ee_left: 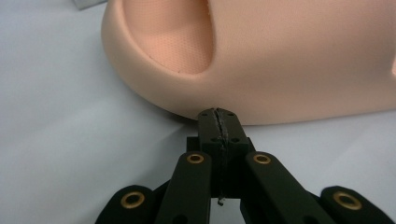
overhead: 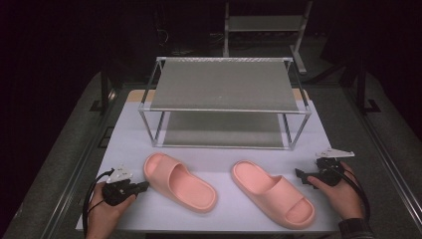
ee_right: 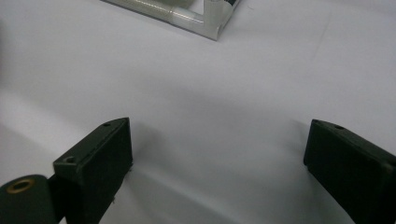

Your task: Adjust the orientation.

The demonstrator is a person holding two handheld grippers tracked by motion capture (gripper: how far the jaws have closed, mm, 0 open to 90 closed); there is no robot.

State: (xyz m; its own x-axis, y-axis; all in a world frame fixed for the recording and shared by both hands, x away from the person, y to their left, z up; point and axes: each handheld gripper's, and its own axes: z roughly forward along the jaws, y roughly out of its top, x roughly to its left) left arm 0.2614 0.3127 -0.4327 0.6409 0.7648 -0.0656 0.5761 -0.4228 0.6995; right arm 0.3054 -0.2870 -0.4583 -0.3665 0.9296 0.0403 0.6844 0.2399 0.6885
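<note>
Two pink slide sandals lie on the white table top (overhead: pixel 224 154). The left sandal (overhead: pixel 179 182) is at front left, the right sandal (overhead: pixel 272 193) at front right. My left gripper (overhead: pixel 145 186) is shut with nothing in it, its tip right at the left sandal's side wall (ee_left: pixel 261 79); in the left gripper view the gripper (ee_left: pixel 218 116) has its jaws pressed together. My right gripper (overhead: pixel 300 175) sits just right of the right sandal. In the right gripper view it (ee_right: pixel 217 154) stands wide open over bare table.
A two-tier metal rack (overhead: pixel 224 84) with grey shelves stands at the back middle of the table; its foot corner (ee_right: pixel 205 18) shows in the right gripper view. A person's hands hold both grippers near the front edge. Dark floor surrounds the table.
</note>
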